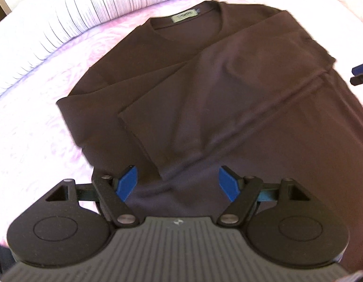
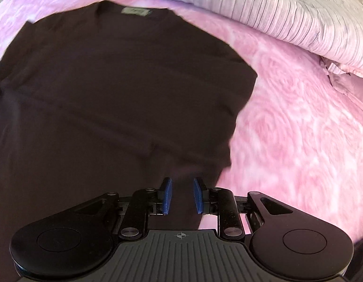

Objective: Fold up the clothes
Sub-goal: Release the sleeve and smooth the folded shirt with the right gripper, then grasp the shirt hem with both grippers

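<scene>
Here a dark brown sweater (image 1: 172, 75) lies flat on the pink bedspread (image 1: 28, 129), collar and label (image 1: 185, 15) toward twelve o'clock, both sleeves folded across its body. Left gripper (image 1: 176, 183) hangs above the hem, jaws wide apart and empty; right gripper (image 2: 181, 195) has a narrow gap, gripping nothing.

Dark brown sweater (image 1: 172, 75) lies flat on pink bedspread (image 1: 35, 141), collar label up, both sleeves folded across the chest.
</scene>
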### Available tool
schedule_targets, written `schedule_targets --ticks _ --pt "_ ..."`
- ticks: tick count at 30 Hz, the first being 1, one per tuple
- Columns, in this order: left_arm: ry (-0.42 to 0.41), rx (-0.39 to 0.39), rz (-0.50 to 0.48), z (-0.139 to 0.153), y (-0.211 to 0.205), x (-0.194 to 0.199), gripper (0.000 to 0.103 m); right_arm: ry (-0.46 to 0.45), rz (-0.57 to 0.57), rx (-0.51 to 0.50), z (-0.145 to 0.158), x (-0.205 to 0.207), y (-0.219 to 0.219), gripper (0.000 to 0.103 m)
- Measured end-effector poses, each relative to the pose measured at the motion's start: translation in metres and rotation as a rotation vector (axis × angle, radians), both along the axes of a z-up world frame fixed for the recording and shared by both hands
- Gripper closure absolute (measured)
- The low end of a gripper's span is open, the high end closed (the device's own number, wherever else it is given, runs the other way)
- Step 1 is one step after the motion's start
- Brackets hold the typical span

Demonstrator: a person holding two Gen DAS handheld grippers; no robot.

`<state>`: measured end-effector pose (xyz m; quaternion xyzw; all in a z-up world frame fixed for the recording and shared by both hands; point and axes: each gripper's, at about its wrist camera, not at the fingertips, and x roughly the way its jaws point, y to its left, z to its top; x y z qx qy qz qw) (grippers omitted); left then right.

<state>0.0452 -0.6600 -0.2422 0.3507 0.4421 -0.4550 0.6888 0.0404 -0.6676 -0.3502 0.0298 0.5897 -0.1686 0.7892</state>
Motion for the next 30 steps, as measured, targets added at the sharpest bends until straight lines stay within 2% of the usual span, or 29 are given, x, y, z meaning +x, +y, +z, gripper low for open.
schedule_targets --ticks 4,6,9,13,19,26,30 --pt "0.009 0.008 0.03 0.024 0.026 -0.029 0.03 0.03 0.005 0.029 0.024 -0.031 0.025 0.065" --pt "0.018 0.012 0.057 0.034 0.041 -0.044 0.03 0.027 0.003 0.043 0.037 -0.045 0.034 0.052" --pt "0.012 0.024 0.088 0.048 0.065 -0.071 0.03 0.016 0.034 0.055 0.053 -0.066 0.045 0.039" --pt "-0.001 0.035 0.125 0.064 0.102 -0.11 0.029 -0.011 0.077 0.067 0.069 -0.09 0.059 0.037" --pt "-0.011 0.059 0.15 0.075 0.151 -0.162 0.028 -0.051 0.152 0.021 0.077 -0.134 0.09 0.037" --pt "-0.051 0.071 0.035 0.07 0.203 -0.2 0.027 -0.075 0.203 -0.031 0.086 -0.183 0.141 0.037" --pt "-0.102 0.06 -0.115 0.062 0.232 -0.224 0.027 -0.083 0.307 -0.07 0.08 -0.206 0.184 0.037"
